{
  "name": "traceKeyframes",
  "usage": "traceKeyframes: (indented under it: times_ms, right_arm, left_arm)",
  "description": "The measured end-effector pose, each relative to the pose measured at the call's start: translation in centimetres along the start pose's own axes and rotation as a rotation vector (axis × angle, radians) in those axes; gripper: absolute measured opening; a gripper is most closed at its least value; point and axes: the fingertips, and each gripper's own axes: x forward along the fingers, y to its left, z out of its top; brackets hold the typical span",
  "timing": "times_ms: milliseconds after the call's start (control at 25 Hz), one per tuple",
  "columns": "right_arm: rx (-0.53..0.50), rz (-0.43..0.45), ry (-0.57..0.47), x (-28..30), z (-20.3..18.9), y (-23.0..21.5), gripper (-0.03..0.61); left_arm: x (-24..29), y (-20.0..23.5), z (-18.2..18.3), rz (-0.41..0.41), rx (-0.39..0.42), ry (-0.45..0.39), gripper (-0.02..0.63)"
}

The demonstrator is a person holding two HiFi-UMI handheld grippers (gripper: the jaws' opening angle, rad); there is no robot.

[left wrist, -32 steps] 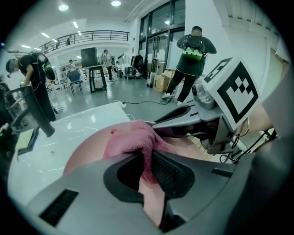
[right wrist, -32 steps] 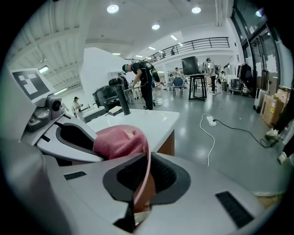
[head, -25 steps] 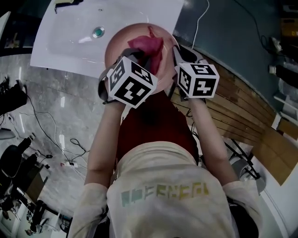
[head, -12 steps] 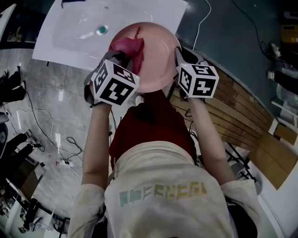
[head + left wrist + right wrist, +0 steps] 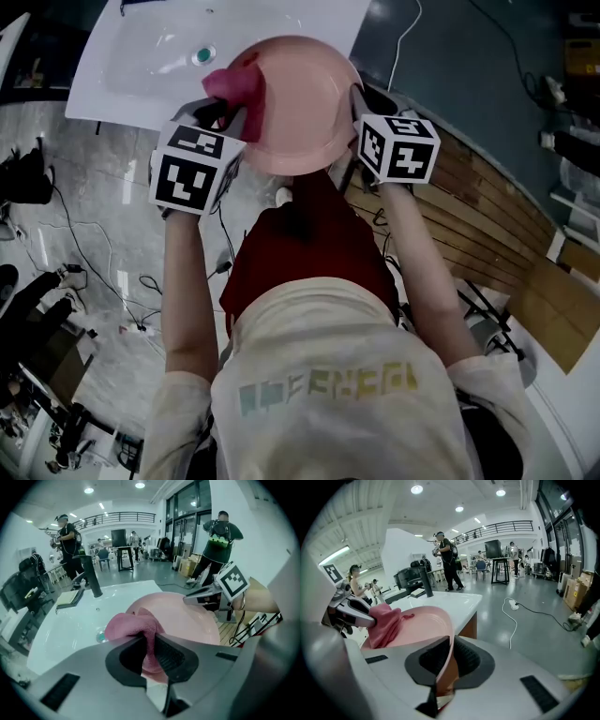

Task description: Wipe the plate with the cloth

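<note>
White basin counter (image 5: 141,66) fills upper left of head view; round pale-pink plastic plate (image 5: 305,108) sits at upper centre, tilted, overlapping the counter's near edge; right gripper (image 5: 445,660) clamped on plate's rim (right-hand side); left gripper (image 5: 149,651) pinching crumpled magenta cloth (image 5: 133,625); cloth lies against plate's left edge.
</note>
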Motion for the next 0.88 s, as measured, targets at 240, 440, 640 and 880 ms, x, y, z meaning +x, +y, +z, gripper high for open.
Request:
traceKeyframes:
  times_ms: [240,440,640,880]
  right_arm:
    - [0.008,-0.012,-0.005,-0.3,-0.1,-0.3,0.052]
    - [0.031,-0.016,-0.015,-0.5,-0.1,-0.5,0.052]
    - [0.038,-0.023,-0.020,-0.7,-0.2,-0.7,0.052]
    - [0.029,-0.029,-0.029,-0.6,-0.3,-0.7,0.052]
  left_arm:
    - [1.1,-4.9,3.0,-0.110,0.035,-0.055,0.061]
    - [3.2,-10.0,4.8,-0.216,0.077,-0.065,0.060]
    - [4.8,-13.4,4.2,-0.269,0.097,-0.036,0.060]
    - [4.6,-13.6,2.2,-0.235,0.137,-0.004,0.060]
